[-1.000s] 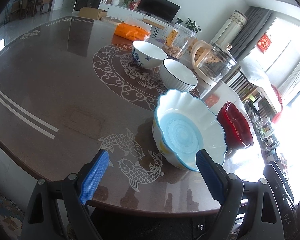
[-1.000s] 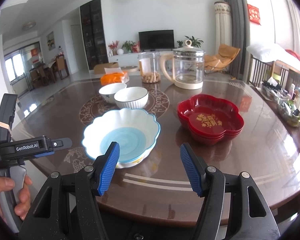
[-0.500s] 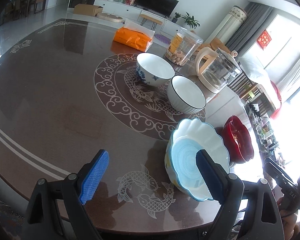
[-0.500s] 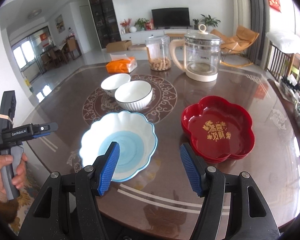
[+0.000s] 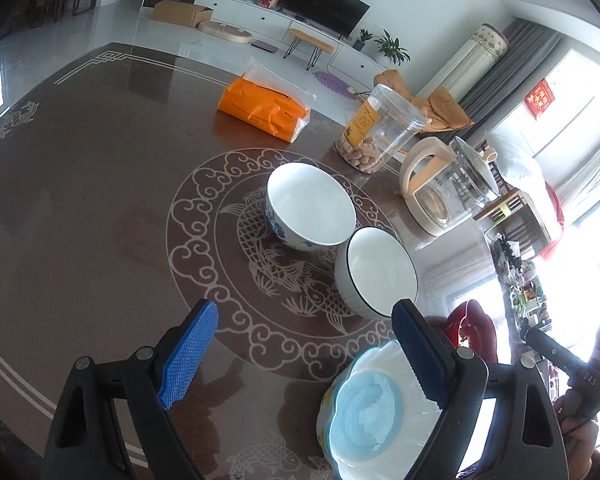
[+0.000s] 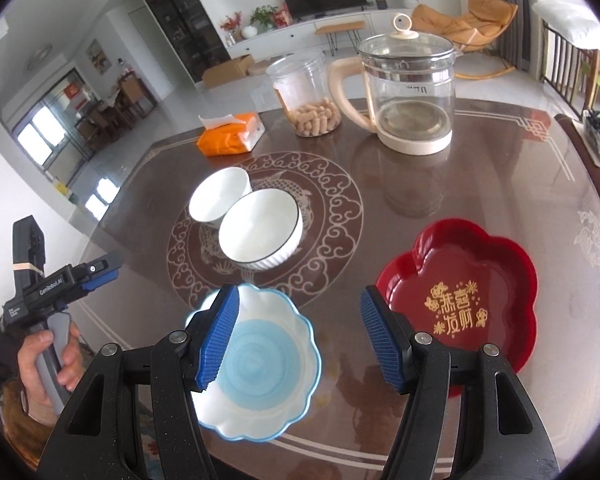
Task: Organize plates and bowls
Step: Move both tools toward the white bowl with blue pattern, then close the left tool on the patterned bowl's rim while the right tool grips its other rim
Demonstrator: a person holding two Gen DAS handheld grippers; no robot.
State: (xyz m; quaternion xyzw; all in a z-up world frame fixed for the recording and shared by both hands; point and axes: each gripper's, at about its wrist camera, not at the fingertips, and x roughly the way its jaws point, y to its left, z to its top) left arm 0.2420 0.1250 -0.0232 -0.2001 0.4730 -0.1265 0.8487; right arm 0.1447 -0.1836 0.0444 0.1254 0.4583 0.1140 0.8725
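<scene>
Bowls: two round white ceramic bowls, one blue-patterned (image 5: 310,206), one dark-rimmed (image 5: 376,270), touching at centre of glossy brown table (image 5: 100,200). Scalloped white-and-blue bowl (image 6: 260,364) at 6 o'clock; red flower-shaped plastic plates (image 6: 460,300) at 4 o'clock. Left gripper (image 5: 304,354) and right gripper (image 6: 296,336) both spread wide, empty, above table.

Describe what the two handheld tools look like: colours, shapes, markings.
Each tool has two black, triangular cut-out arms with silver rivets, tipped by blue ribbed pads. Midpoints: left tool, right tool. From the right wrist view, the left tool's body is black with white "GenRobot.AI" lettering, a blue accent, a grey handle and a tan band round its upright rear part.
</scene>
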